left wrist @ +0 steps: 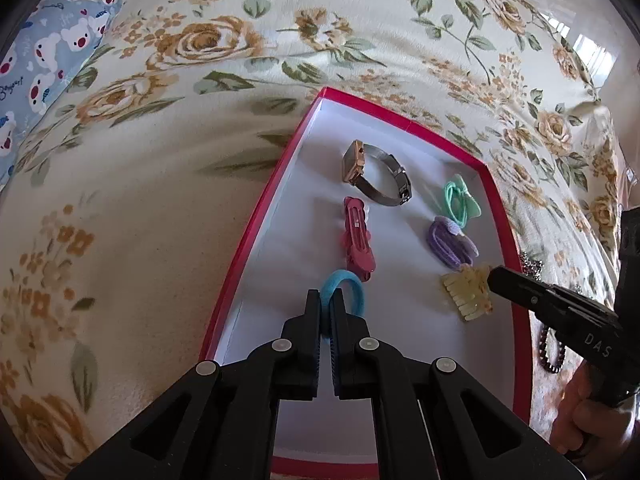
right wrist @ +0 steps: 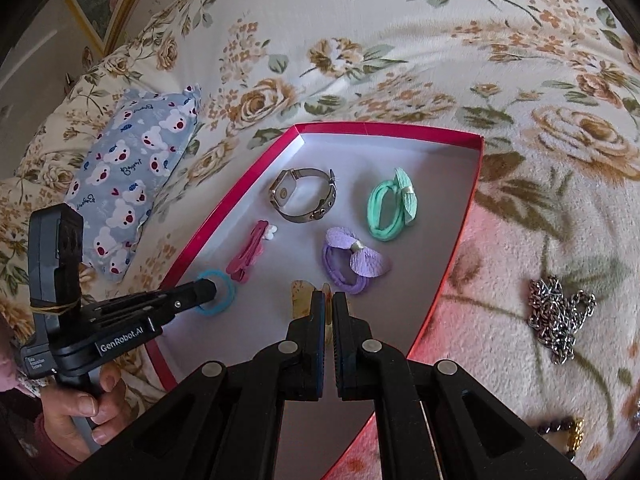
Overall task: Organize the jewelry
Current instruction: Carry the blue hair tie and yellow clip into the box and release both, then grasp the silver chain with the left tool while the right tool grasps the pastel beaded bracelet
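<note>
Jewelry fills a red-rimmed box (left wrist: 256, 216) on a floral bedspread (left wrist: 140, 184). At lower centre of the left wrist view, the left claw (left wrist: 326, 304) is clamped on a blue hair tie (left wrist: 354, 288) inside the box. At lower centre of the right wrist view, the right claw (right wrist: 328, 304) pinches a yellow hair clip (right wrist: 300, 294). Above them lie a watch (right wrist: 302, 196), pink clip (right wrist: 246, 258), purple tie (right wrist: 352, 266) and green tie (right wrist: 390, 208). At right, a silver chain (right wrist: 556, 316) rests on the bedspread outside the box.
</note>
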Demonstrator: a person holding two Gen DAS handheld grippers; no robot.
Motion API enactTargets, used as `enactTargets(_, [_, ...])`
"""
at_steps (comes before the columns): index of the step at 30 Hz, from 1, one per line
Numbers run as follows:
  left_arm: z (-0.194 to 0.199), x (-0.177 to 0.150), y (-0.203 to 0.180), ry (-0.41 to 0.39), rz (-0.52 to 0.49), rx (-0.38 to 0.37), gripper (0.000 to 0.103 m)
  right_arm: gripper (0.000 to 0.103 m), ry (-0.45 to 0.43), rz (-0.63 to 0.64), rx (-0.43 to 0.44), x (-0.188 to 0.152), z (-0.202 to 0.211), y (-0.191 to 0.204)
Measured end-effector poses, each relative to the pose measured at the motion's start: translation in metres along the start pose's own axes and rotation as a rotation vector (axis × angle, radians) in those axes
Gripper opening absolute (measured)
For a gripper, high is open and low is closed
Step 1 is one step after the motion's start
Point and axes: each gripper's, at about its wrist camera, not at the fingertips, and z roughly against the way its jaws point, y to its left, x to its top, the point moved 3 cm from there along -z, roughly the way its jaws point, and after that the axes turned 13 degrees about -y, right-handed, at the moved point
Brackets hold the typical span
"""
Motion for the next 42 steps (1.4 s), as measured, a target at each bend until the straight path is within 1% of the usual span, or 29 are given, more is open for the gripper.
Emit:
enactTargets(7, [-0.005, 0.000, -0.001, 0.003, 0.001, 0.000, 0.010, 0.004, 0.008, 0.001, -0.003, 0.001, -0.003, -0.001])
enactTargets(9, [-0.003, -0.001, -0.002, -0.001, -0.003, 0.002, 0.020, 0.005, 0.010, -0.009, 0.003, 0.002, -0.004, -0.002])
enactTargets(10, [-0.002, 0.000, -0.002, -0.005, -0.008, 0.008, 0.023, 0.008, 0.010, -0.015, 0.003, 0.002, -0.004, -0.003])
enactTargets(13, [0.000, -0.001, -0.005, -0.008, -0.022, 0.017, 0.023, 0.008, 0.008, -0.025, 0.004, 0.002, -0.003, -0.004])
enactTargets(16, [0.002, -0.002, -0.005, -0.007, -0.014, 0.016, 0.025, 0.008, 0.000, -0.033, 0.010, 0.004, -0.001, -0.004])
enactTargets(18, [0.005, -0.002, -0.004, -0.013, -0.006, 0.015, 0.029, 0.009, -0.005, -0.035, 0.010, 0.005, 0.001, -0.003])
enactTargets(23, [0.021, 0.001, -0.002, -0.038, 0.010, 0.012, 0.033, 0.010, -0.018, -0.046, 0.016, 0.008, 0.010, -0.002])
enactTargets(24, [0.026, 0.002, -0.003, -0.047, 0.013, 0.009, 0.036, 0.011, -0.023, -0.048, 0.019, 0.008, 0.013, -0.002])
enactTargets(27, [0.039, 0.002, -0.008, -0.067, 0.010, -0.002, 0.039, 0.017, -0.044, -0.048, 0.020, 0.010, 0.028, -0.002])
enactTargets(29, [0.047, 0.000, -0.011, -0.076, 0.004, -0.011, 0.042, 0.022, -0.057, -0.053, 0.011, 0.009, 0.040, -0.006])
enactTargets(36, [0.073, -0.012, -0.034, -0.082, -0.028, -0.064, 0.044, 0.025, -0.100, -0.074, -0.056, 0.004, 0.087, -0.030])
enactTargets(42, [0.077, -0.017, -0.062, -0.063, -0.079, -0.114, 0.046, 0.028, -0.131, -0.103, -0.130, -0.010, 0.126, -0.058])
